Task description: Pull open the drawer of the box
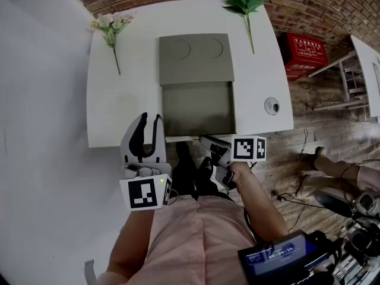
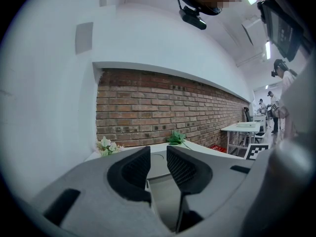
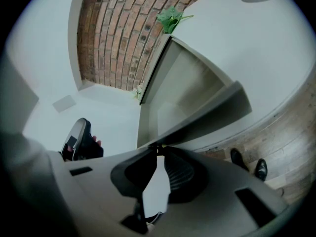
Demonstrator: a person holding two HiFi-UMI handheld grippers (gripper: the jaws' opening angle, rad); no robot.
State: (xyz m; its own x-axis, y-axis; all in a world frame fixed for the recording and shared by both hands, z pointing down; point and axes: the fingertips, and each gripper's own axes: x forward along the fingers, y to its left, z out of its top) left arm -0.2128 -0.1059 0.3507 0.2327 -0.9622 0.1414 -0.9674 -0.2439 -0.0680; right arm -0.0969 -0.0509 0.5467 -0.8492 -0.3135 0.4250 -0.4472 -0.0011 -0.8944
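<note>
A grey box [image 1: 196, 58] lies on the white table [image 1: 119, 111], and its drawer [image 1: 198, 108] stands pulled out toward the table's front edge. My right gripper [image 1: 206, 141] is at the drawer's front lip, shut on it. In the right gripper view the gripper [image 3: 157, 149] has its tips pinched on the drawer's front wall [image 3: 212, 112], with the drawer's hollow [image 3: 177, 93] beyond it. My left gripper [image 1: 148, 120] hovers at the table's edge just left of the drawer, open, with nothing between its fingers. The left gripper view looks past the gripper [image 2: 158, 154] along the box top [image 2: 159, 163].
White flowers [image 1: 110, 25] lie at the table's back left and a green sprig [image 1: 244, 3] at the back right. A small round object [image 1: 271, 105] sits right of the drawer. A red crate [image 1: 303, 55] and another white table [image 1: 365, 58] stand to the right.
</note>
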